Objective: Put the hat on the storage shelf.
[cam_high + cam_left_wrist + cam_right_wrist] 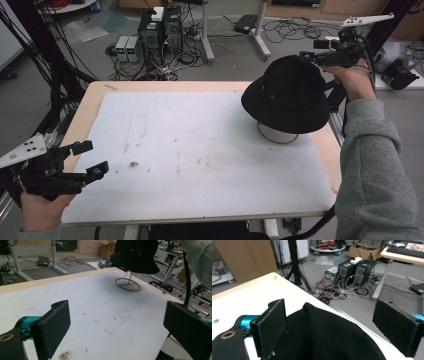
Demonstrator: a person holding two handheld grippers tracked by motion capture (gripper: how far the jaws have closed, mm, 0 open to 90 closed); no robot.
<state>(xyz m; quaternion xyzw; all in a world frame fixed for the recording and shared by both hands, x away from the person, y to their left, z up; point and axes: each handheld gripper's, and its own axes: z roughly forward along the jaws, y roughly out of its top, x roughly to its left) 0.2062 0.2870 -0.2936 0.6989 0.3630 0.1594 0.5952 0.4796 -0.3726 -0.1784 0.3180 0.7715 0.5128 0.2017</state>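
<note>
The surface (200, 150), under its white sheet, carries little, and the one landmark is the black bucket hat (287, 95) at its far right corner, sitting on a thin wire stand with a ring base (275, 136).

The right hand-held gripper (312, 56) hovers just above and behind the hat's crown, jaws spread wide with nothing between them — its own view has the crown rising between the two pads without touching either. My guess is the step is a grasp on the hat. To do it well, I'd bring the jaws down squarely over the crown's peak, pinch a good fold of fabric, then lift straight up so the light stand doesn't tip or drag.

The left hand-held gripper (90, 159) waits well away from the hat, over the near left edge of the surface, also wide open and empty.

The left gripper view gives what the high view hides: the slim upright rod under the hat and the full ring (127, 284), with the brim overhanging it. The right gripper view alone tells how the jaws straddle the crown.
</note>
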